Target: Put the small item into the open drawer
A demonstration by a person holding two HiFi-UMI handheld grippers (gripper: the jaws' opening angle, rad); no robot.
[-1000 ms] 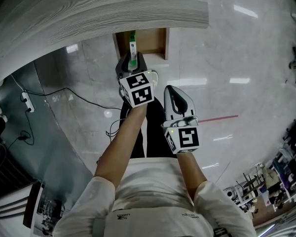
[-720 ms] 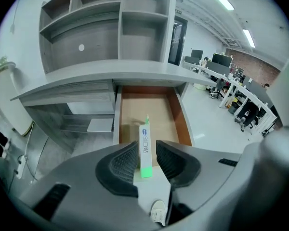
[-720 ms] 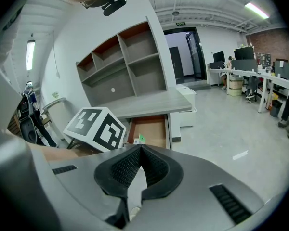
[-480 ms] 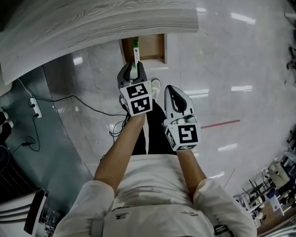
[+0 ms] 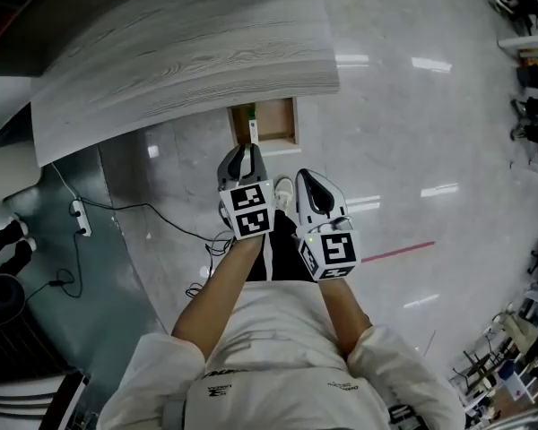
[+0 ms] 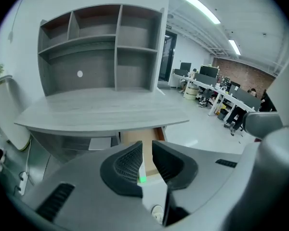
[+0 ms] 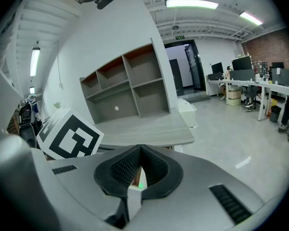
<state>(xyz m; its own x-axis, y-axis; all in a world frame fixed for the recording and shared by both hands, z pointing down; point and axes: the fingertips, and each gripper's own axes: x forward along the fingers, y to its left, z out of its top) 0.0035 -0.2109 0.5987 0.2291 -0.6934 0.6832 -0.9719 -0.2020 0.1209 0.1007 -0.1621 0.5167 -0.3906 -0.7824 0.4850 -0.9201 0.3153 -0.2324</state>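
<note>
**Head view.** The small item is a thin white stick. It lies inside the open drawer, along its left wall, just below the front edge of the grey desk.
- Handling (judged): light and stiff, probably smooth plastic, so it may slip or roll between ribbed pads.
- If it must be taken again, grip across the middle of its length, jaws square to its long axis.
- As things lie, the task looks done.
- The left gripper hangs over the floor on the near side of the drawer, apart from the item. It points forward and down, with the forearm stretched out from the torso.
- The right gripper is just beside it on its right, on the same heading but tilted down a little less.

**Left gripper view.** The jaws have just been closing and stand part open, with a narrow gap between the pads.
- Nothing is clamped. The stick, green at its near end, shows through the gap, lying in the drawer beyond with no pad on it.
- The desk top and a shelf unit fill the view above.

**Right gripper view.** The jaw tips meet, so the tool is closed with nothing in it.
- Through the hollow below the tips, a sliver of brown drawer and a green spot show.
- I cannot tell whether that spot is the item.
</note>
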